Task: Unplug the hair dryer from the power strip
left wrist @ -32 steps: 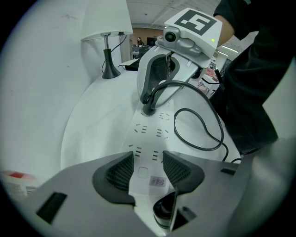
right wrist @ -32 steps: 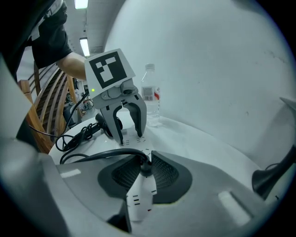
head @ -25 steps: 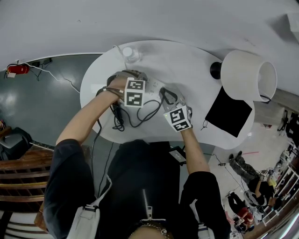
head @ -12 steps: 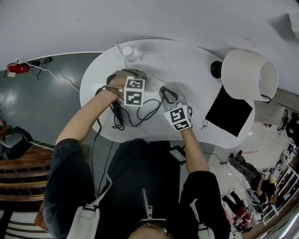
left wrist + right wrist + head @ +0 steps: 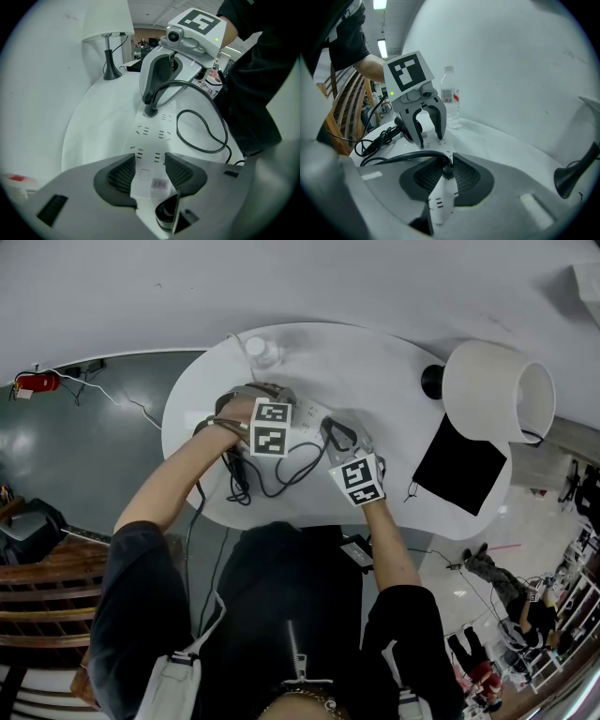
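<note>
Both grippers are clamped. Your right gripper (image 5: 446, 174) has its fingers (image 5: 465, 176) pinching the black plug (image 5: 447, 169), which sits in the white power strip (image 5: 154, 136) on the counter (image 5: 375, 362). Farther along the strip, your left gripper (image 5: 149, 171) squeezes the strip's sides. The hair dryer (image 5: 401, 126) lies just behind it beside its coiled cord (image 5: 375, 140), with a water bottle (image 5: 449, 105) and a lamp (image 5: 497, 390) beyond.
</note>
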Demonstrator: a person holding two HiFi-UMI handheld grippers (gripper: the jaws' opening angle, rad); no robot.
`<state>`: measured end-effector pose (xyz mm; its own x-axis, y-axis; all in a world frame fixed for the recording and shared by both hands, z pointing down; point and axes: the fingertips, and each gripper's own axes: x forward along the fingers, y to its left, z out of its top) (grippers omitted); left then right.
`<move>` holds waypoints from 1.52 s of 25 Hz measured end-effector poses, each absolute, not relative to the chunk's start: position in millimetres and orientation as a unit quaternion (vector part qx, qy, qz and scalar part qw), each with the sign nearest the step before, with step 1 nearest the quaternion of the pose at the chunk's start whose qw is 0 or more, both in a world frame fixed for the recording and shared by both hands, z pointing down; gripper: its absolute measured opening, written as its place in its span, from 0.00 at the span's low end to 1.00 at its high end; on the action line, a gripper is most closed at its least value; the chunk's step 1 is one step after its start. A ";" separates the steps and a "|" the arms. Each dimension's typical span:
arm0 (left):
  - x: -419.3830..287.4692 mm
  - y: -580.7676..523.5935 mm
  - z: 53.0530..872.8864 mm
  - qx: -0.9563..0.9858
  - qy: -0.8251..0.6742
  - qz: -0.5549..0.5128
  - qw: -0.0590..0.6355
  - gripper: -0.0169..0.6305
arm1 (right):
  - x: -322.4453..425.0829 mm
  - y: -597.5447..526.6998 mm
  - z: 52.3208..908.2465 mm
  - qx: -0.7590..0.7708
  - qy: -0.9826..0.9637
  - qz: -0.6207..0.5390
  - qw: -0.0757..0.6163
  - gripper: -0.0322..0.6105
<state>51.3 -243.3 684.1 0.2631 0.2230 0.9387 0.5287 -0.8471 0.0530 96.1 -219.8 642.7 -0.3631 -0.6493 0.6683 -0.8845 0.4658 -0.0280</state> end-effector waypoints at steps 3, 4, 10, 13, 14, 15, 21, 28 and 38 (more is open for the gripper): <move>51.1 -243.0 684.6 -0.782 -0.240 -0.558 0.138 0.34 | 96.0 -219.5 642.6 0.481 -0.801 0.197 0.297 0.14; 50.9 -243.0 684.6 -0.782 -0.240 -0.558 0.138 0.34 | 95.6 -219.4 642.6 0.481 -0.801 0.197 0.297 0.14; 52.1 -243.7 684.1 -0.784 -0.239 -0.556 0.137 0.34 | 96.1 -220.2 641.1 0.481 -0.800 0.195 0.301 0.14; 51.5 -243.5 684.3 -0.783 -0.240 -0.557 0.138 0.34 | 94.7 -220.7 640.0 0.480 -0.802 0.192 0.299 0.14; 51.2 -243.3 684.2 -0.783 -0.241 -0.557 0.137 0.34 | 94.6 -219.7 640.4 0.481 -0.801 0.194 0.299 0.14; 50.9 -243.0 684.1 -0.783 -0.241 -0.557 0.137 0.34 | 95.0 -218.5 640.3 0.482 -0.800 0.198 0.298 0.14; 51.7 -242.8 684.8 -0.783 -0.241 -0.557 0.137 0.34 | 101.9 -231.3 625.4 0.500 -0.797 0.192 0.281 0.14; 51.3 -244.0 683.9 -0.782 -0.239 -0.558 0.138 0.34 | 101.6 -225.4 629.9 0.495 -0.795 0.196 0.291 0.14; 51.2 -243.1 683.6 -0.784 -0.236 -0.558 0.138 0.34 | 102.8 -220.1 629.4 0.498 -0.792 0.204 0.288 0.14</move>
